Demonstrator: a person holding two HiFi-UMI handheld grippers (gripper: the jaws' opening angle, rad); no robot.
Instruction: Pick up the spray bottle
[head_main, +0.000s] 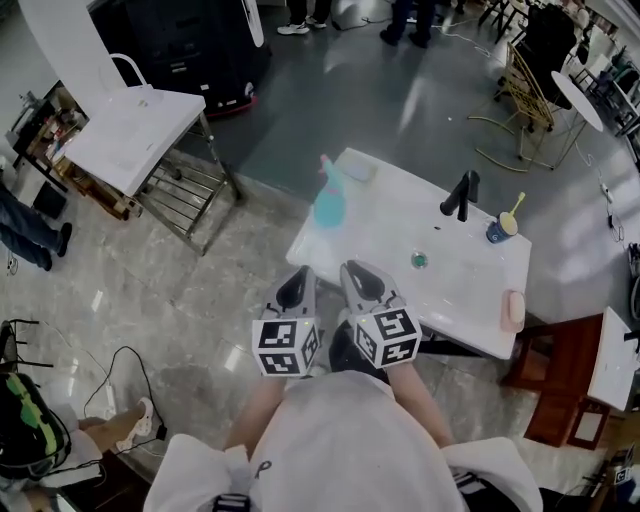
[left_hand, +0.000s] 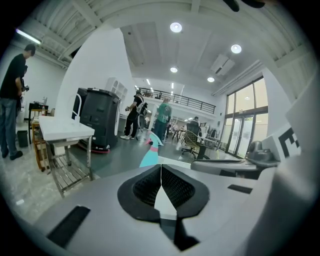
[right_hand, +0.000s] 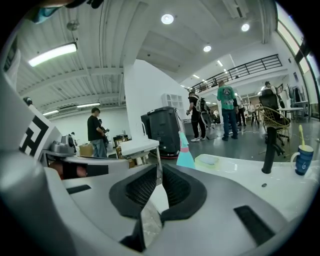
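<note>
The spray bottle (head_main: 329, 200) is teal with a pink collar and stands upright at the far left corner of the white table (head_main: 455, 290). Both grippers hang side by side in front of the table's near left edge, short of the bottle. My left gripper (head_main: 298, 278) is shut with nothing in it, its jaws meeting in a thin line (left_hand: 161, 172). My right gripper (head_main: 359, 272) is shut and empty too (right_hand: 159, 179). The bottle (left_hand: 150, 155) shows just beyond the left jaws, and ahead and slightly right of the right jaws (right_hand: 185, 153).
On the table are a pale dish (head_main: 358, 170) behind the bottle, a black tap-like post (head_main: 460, 195), a blue cup with a yellow brush (head_main: 499, 229), a small green disc (head_main: 419, 260) and a pink bar (head_main: 513, 308). A second white table (head_main: 130, 130) stands left. People stand farther off.
</note>
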